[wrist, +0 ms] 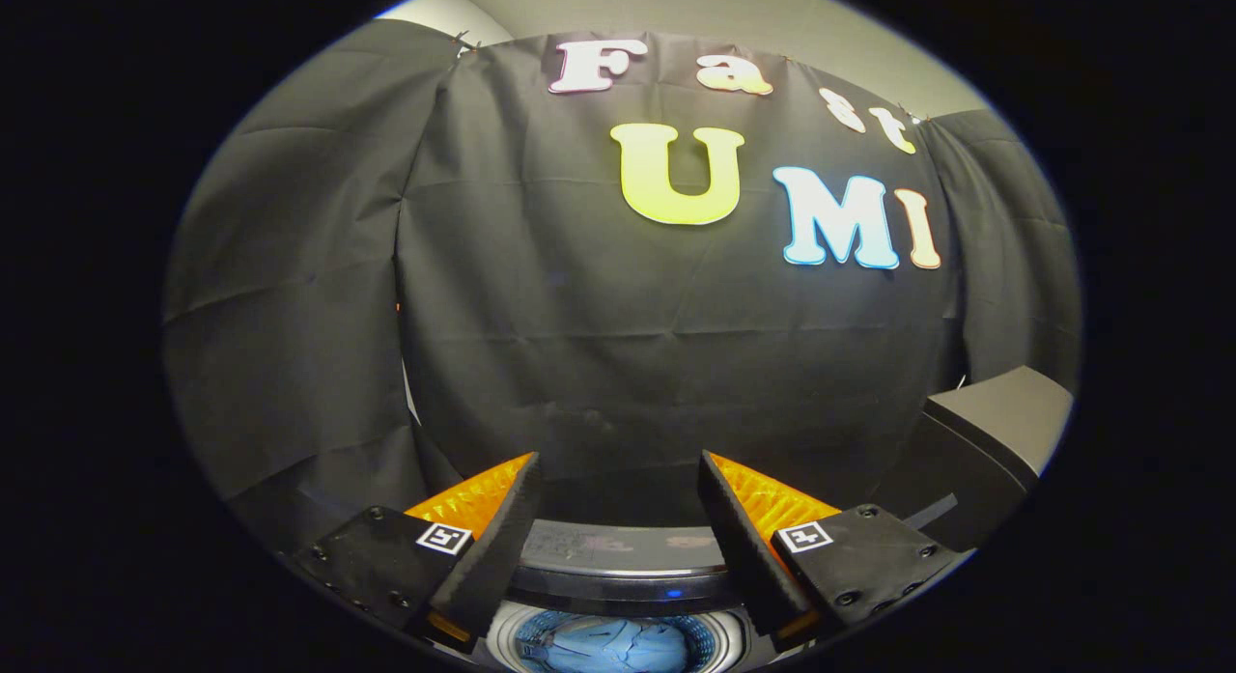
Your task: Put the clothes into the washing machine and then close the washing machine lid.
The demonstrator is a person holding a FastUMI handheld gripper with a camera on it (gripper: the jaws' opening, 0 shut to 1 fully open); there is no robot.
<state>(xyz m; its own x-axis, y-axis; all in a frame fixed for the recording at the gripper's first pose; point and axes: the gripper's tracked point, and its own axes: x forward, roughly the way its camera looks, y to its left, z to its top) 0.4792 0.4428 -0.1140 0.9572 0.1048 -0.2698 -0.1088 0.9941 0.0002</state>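
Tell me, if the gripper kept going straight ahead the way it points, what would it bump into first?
Probably the black cloth wall. The open gripper holds nothing and points over the washing machine's rim; the blue clothes lie in the drum below the fingers. Depth is hard to judge.

The gripper (618,480) hangs over the washing machine (618,581) with its two fingers spread apart and nothing between them. Below and between the fingers, the round drum opening shows a light blue garment (618,646) lying inside. Off to the right stands the dark, raised lid (995,432). Black cloth (579,345) hangs behind.
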